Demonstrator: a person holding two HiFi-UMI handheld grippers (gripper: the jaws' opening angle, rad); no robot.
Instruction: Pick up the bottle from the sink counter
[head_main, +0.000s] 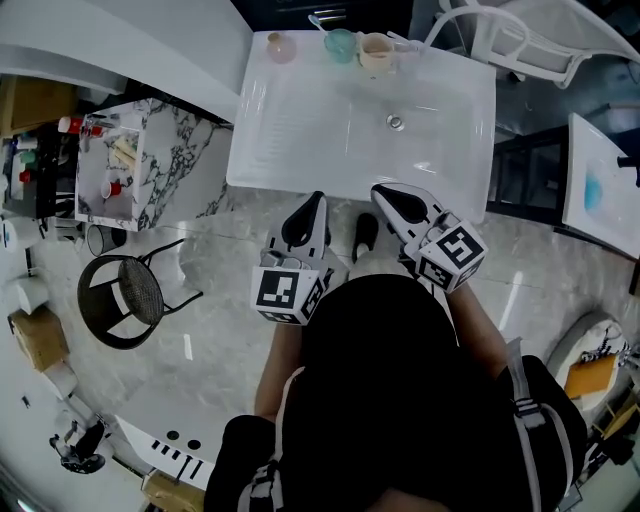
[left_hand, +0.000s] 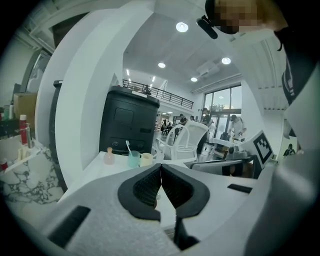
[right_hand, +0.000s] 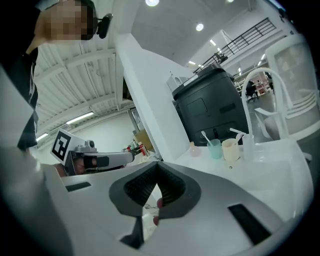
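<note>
The left claw (left_hand: 161, 172) is pressed together, its ribbed black pads meeting along one line with nothing between them. The right claw (right_hand: 157, 171) is likewise pressed together and grips nothing. In the head view the left claw (head_main: 316, 201) and the right claw (head_main: 381, 192) lie side by side, near each other but apart. Both point toward the near edge of the white desk (head_main: 300, 130). Their tips reach about to that edge; whether they touch it I cannot tell. Each claw carries a cube with square markers, and the person's arms run back from them under a dark top.

The desk has a shallow sink with a round drain (head_main: 395, 122) at its middle. The bottle (head_main: 281, 47), small and pink, stands upright at the far left corner of the desk, well apart from both claws. To its right along the back edge stand a teal cup (head_main: 340, 45) holding a toothbrush and, just beside that, a beige cup (head_main: 377, 50). From the left gripper view the bottle (left_hand: 109, 157) shows left of the two cups; from the right gripper view the bottle (right_hand: 192, 149) again stands left of them.

A marble-patterned shelf unit (head_main: 150, 160) stands left of the desk, with a black stool (head_main: 125, 300) on the floor nearer the person. A white chair (head_main: 520, 40) stands beyond the desk's far right corner.
</note>
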